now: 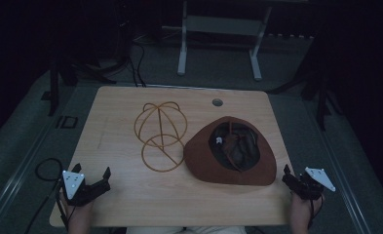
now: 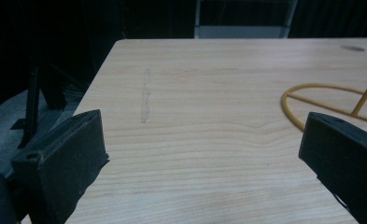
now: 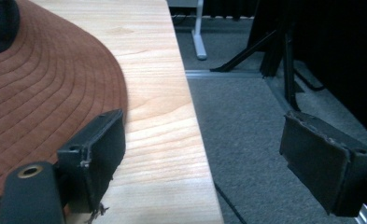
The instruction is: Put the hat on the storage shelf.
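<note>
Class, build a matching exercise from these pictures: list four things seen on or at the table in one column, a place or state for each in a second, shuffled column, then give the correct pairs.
Things
1. brown hat
2. wire hat stand
3. left hand-held gripper
4. round cable hole

Places or states
A. at the table's near left corner, jaws open
B. near the table's far edge
C. lying upside down, inside facing up
D. standing at the table's middle, nothing on it

Pairs: 1-C, 2-D, 3-A, 4-B

One brown hat (image 1: 238,168), one wire stand (image 1: 160,134), seemingly two tools (image 1: 100,180)
</note>
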Tool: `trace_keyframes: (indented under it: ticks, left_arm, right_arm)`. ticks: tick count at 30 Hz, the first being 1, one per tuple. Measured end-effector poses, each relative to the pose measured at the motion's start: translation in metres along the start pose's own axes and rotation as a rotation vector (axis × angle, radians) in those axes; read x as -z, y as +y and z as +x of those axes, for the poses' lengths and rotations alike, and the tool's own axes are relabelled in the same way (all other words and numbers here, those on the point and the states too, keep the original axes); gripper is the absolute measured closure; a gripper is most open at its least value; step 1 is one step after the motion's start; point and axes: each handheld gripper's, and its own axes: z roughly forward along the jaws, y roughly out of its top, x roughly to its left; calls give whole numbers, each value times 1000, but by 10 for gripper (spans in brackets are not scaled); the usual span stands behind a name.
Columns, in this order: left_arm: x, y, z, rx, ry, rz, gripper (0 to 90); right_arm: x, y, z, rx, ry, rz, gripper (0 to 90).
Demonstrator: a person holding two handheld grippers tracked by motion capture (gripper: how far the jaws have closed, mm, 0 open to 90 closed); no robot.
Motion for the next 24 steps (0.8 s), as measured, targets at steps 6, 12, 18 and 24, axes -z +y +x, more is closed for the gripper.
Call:
trace_keyframes:
  ticks: [6,12,18,24]
  left_arm:
    - [0,1,-3,-12,-10,-21,11]
    - [3,3,-10,-62,-20,-16,12]
    - [4,6,-17,-98,-41,-24,12]
    - [4,7,-20,-61,-68,25,23]
  right_arm:
    - [-1,1,-2,-27,-12,15,139]
    - [0,4,-1,-44,34,42,139]
    - [10,25,7,5,101,63,135]
    - [16,51,14,51,153,67,132]
